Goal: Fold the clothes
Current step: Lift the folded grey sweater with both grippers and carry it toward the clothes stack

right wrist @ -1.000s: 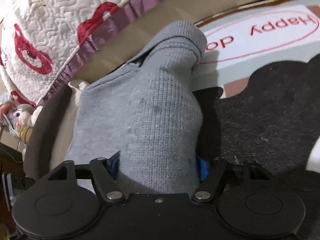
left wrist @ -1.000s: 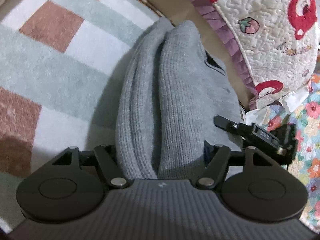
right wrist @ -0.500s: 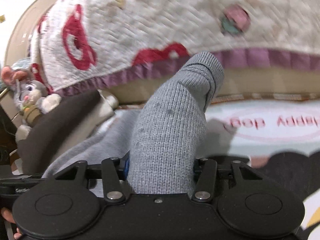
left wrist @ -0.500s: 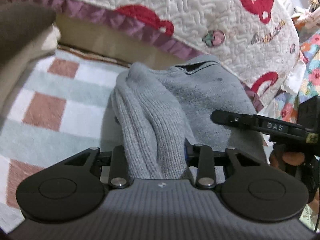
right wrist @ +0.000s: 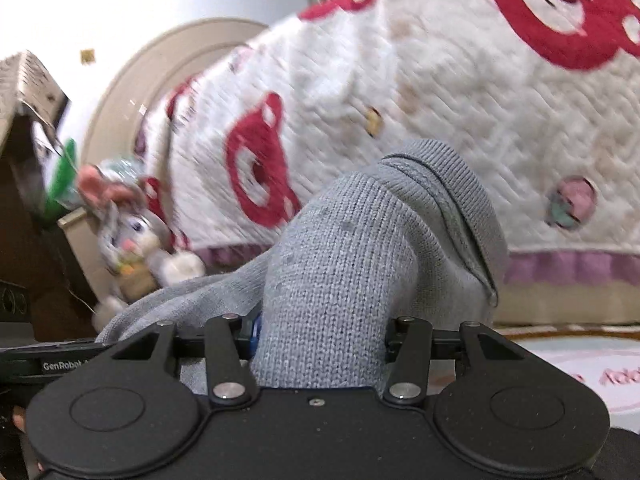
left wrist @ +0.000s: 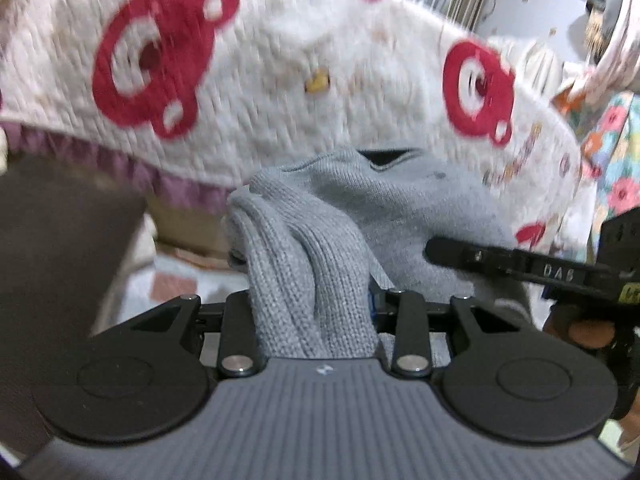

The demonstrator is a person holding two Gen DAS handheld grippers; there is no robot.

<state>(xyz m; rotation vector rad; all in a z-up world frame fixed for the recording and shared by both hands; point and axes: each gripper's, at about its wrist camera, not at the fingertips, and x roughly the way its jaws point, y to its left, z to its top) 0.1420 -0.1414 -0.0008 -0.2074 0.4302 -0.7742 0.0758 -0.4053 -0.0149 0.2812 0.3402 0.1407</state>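
A grey knit sweater (left wrist: 400, 208) hangs bunched between both grippers, in front of the bed's edge. My left gripper (left wrist: 312, 308) is shut on a thick fold of the sweater's left side; the knit hides the fingertips. In the right wrist view my right gripper (right wrist: 324, 328) is shut on another thick fold of the sweater (right wrist: 360, 240), whose ribbed hem curls over at the top. Each gripper shows in the other's view: the right gripper's finger (left wrist: 520, 268) at the right, the left gripper's body (right wrist: 48, 360) at the lower left. The neckline shows as a dark slit in the left wrist view.
A white quilt (left wrist: 280, 60) with red bear prints and a purple frill fills the background. Below lies a pastel rug (right wrist: 580, 360). A plush rabbit (right wrist: 132, 240) and a cardboard box (right wrist: 24, 92) are at the left, a dark cushion (left wrist: 60, 240) nearby, floral fabric (left wrist: 616, 152) at the right.
Both grippers have risen and tilted upward with the sweater, lifting it off the rug. The jaws have narrowed on the bunched knit. The quilt now fills both views.
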